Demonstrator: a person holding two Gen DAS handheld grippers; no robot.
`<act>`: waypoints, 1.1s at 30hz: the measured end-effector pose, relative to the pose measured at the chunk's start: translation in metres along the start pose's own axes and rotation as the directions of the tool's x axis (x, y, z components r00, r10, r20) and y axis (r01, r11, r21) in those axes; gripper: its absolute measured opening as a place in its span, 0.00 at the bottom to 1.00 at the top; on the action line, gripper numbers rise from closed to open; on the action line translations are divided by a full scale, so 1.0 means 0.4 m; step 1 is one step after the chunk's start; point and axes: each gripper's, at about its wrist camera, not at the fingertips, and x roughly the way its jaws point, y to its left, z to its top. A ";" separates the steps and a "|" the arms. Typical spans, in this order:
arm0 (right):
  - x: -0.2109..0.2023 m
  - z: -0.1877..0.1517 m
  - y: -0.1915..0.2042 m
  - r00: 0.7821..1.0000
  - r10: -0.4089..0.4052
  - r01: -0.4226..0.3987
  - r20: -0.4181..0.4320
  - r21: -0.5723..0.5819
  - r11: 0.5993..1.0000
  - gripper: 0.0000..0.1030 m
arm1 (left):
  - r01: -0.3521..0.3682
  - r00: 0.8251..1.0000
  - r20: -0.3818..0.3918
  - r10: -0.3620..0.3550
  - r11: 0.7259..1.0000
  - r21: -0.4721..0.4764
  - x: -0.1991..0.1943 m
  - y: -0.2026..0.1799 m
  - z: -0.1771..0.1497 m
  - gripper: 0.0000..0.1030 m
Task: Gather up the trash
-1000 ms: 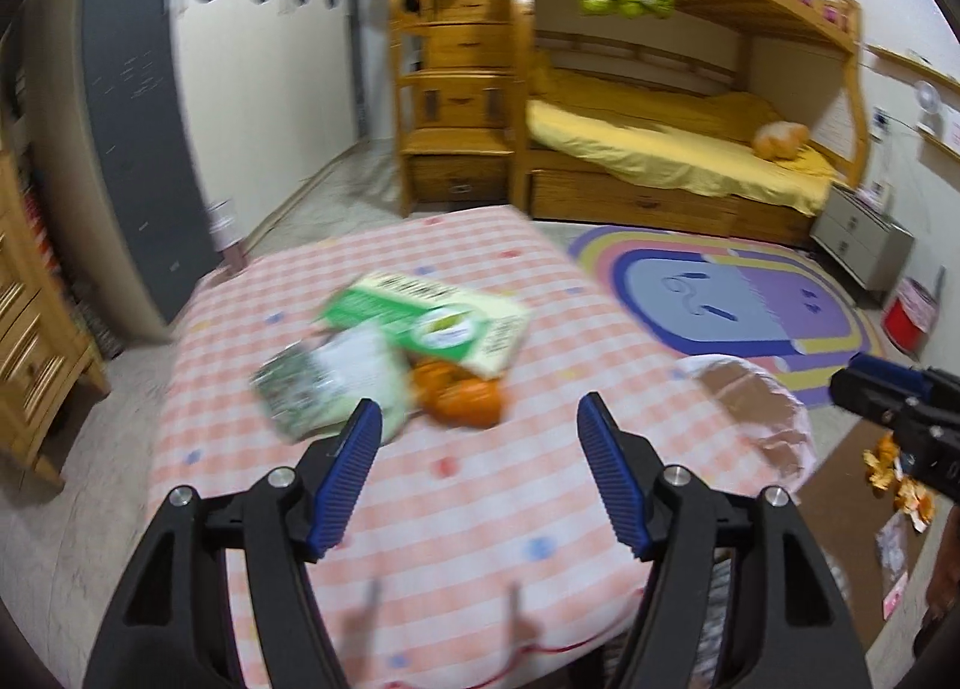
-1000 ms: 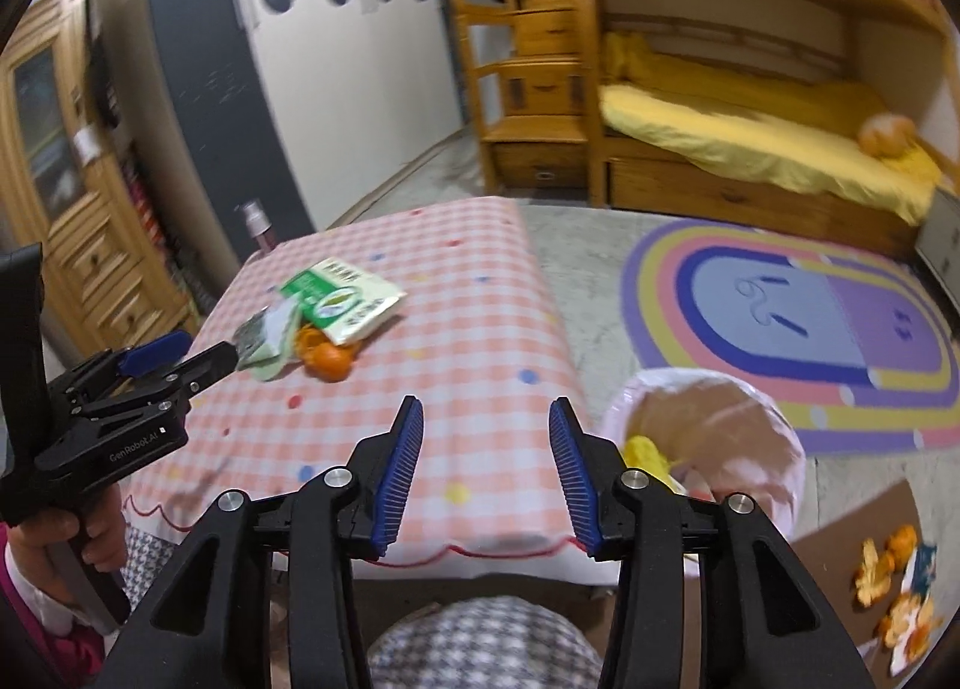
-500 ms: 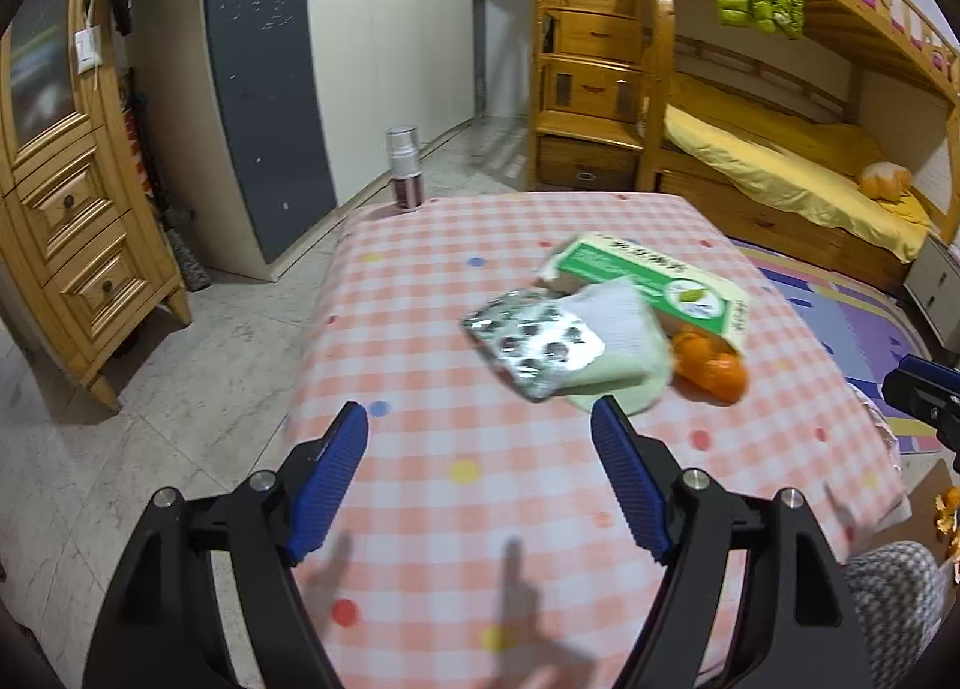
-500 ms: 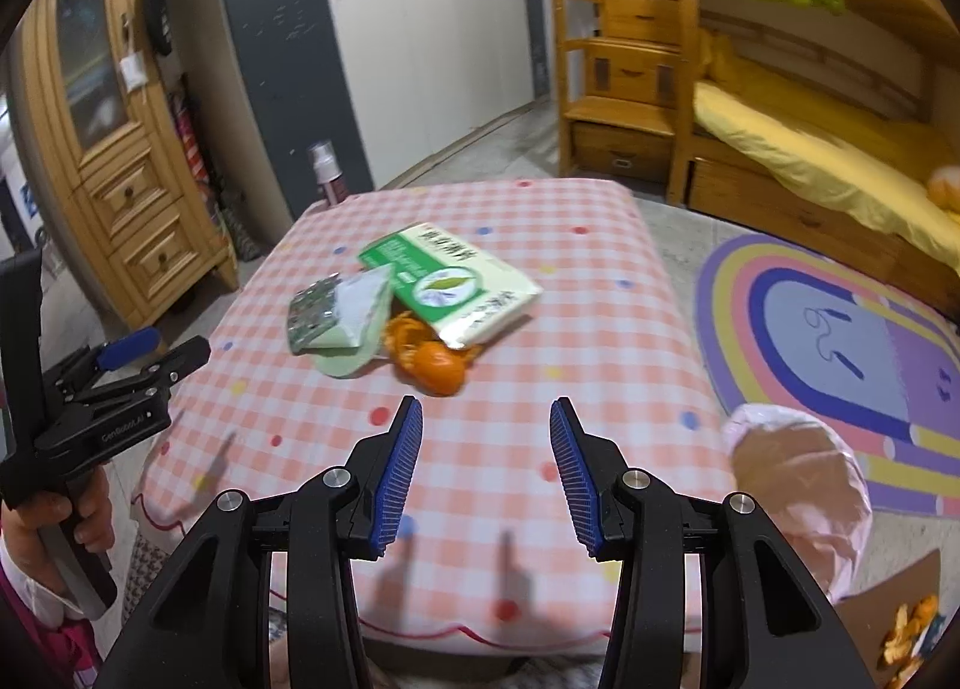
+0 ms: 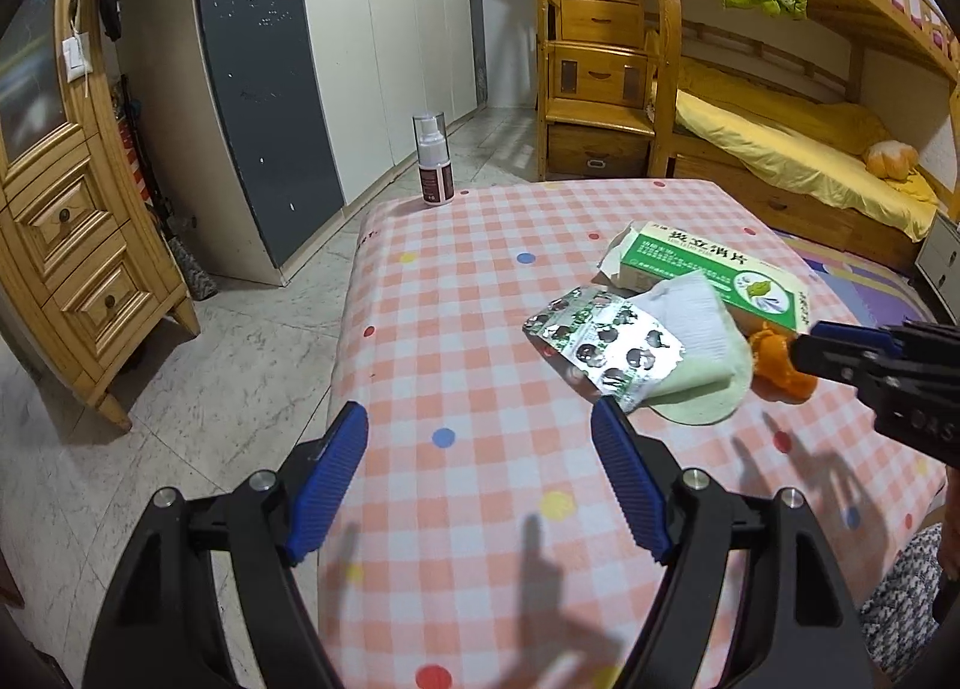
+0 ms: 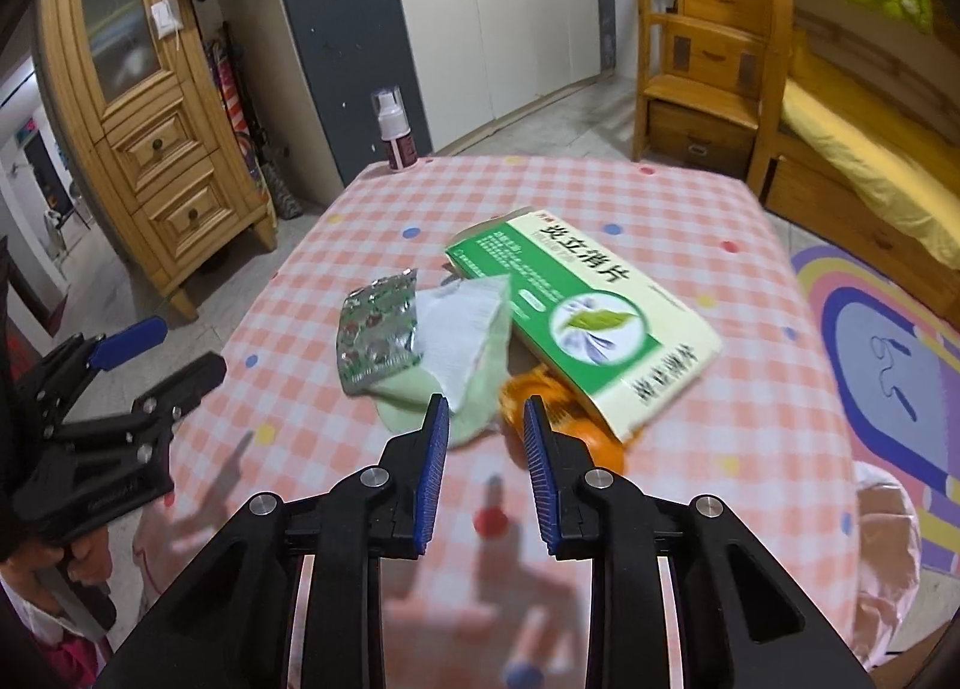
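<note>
Ahead of both grippers, the checked tablecloth point(image 6: 690, 197) carries the trash in one heap, so a single approach serves. Beyond the right gripper point(image 6: 483, 419), whose jaws are closing on nothing, lies the green carton point(image 6: 594, 311) over the orange peel point(image 6: 528, 395). Right of the left gripper point(image 5: 480, 449), jaws wide apart and empty, sits the blister pack point(image 5: 606, 338) on the tissue point(image 5: 696, 317).

On your checked tablecloth, four pieces of trash lie clustered. A green-and-white medicine box point(image 6: 591, 323) lies flat, one end flap open. A silver blister pack point(image 6: 378, 338) lies beside it, resting partly on a pale green pad point(image 6: 462, 389) with its white liner peeled up. Orange peel point(image 6: 564, 425) sits partly under the box's near corner.
</note>
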 end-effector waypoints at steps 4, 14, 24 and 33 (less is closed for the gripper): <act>0.048 0.018 0.005 1.000 0.003 -0.003 -0.017 0.004 1.000 0.27 | 0.017 1.000 -0.025 -0.018 1.000 -0.006 0.032 0.008 0.008 0.72; 0.131 0.044 0.003 0.998 -0.013 0.015 -0.058 0.042 0.999 0.41 | 0.043 0.997 -0.058 -0.044 0.999 -0.023 0.060 0.011 0.008 0.73; 0.048 0.019 0.049 0.998 0.059 -0.059 -0.007 -0.015 0.998 0.00 | 0.041 0.996 -0.075 -0.044 0.999 -0.033 0.041 0.013 -0.006 0.72; -0.122 -0.023 0.047 0.995 0.022 -0.016 0.099 -0.057 0.998 0.00 | 0.058 0.994 -0.089 -0.060 0.998 -0.026 0.016 -0.022 -0.024 0.73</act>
